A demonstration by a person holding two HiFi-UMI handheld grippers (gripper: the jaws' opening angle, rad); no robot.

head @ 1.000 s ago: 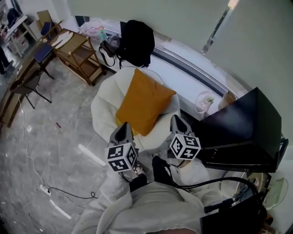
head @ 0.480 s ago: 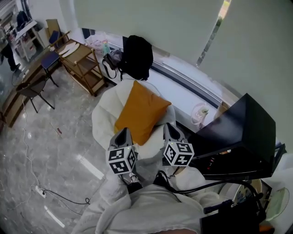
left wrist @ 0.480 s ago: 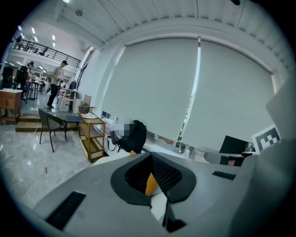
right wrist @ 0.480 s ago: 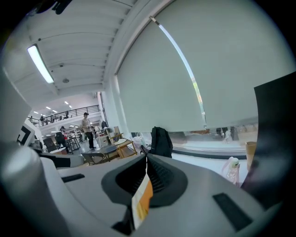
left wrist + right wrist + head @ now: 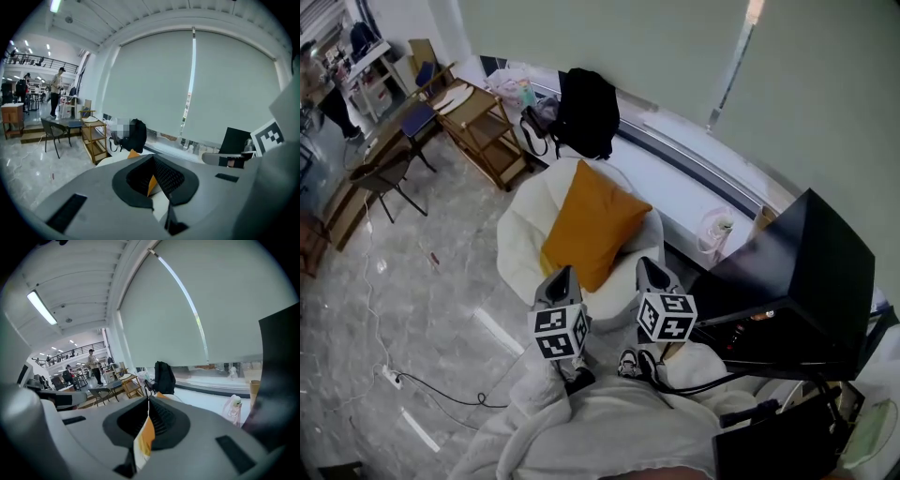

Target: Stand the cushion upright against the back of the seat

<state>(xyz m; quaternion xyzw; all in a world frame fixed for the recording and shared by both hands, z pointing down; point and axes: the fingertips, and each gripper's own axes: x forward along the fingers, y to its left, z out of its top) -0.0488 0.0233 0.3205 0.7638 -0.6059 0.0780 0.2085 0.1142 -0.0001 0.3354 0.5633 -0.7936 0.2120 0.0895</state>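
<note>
An orange cushion [image 5: 592, 225] leans against the back of the round white chair [image 5: 523, 239] with one corner pointing up. My left gripper [image 5: 564, 274] and right gripper [image 5: 645, 265] hover side by side in front of the chair's near edge. Both are shut, hold nothing, and stand apart from the cushion. In the left gripper view the jaw tips of the left gripper [image 5: 153, 157] meet, and a sliver of the cushion [image 5: 151, 185] shows through the hollow behind them. The right gripper view has the right gripper [image 5: 148, 398] shut the same way, with the cushion [image 5: 146, 434] beyond.
A black backpack [image 5: 586, 112] sits on the window ledge behind the chair. A wooden shelf cart [image 5: 483, 117] and a folding chair [image 5: 389, 173] stand to the left. A black monitor [image 5: 797, 281] rises on the right. A cable [image 5: 441, 394] lies on the floor.
Both grippers have shifted a little in front of the chair and drawn closer together, staying shut. The cushion keeps its place against the chair back.
</note>
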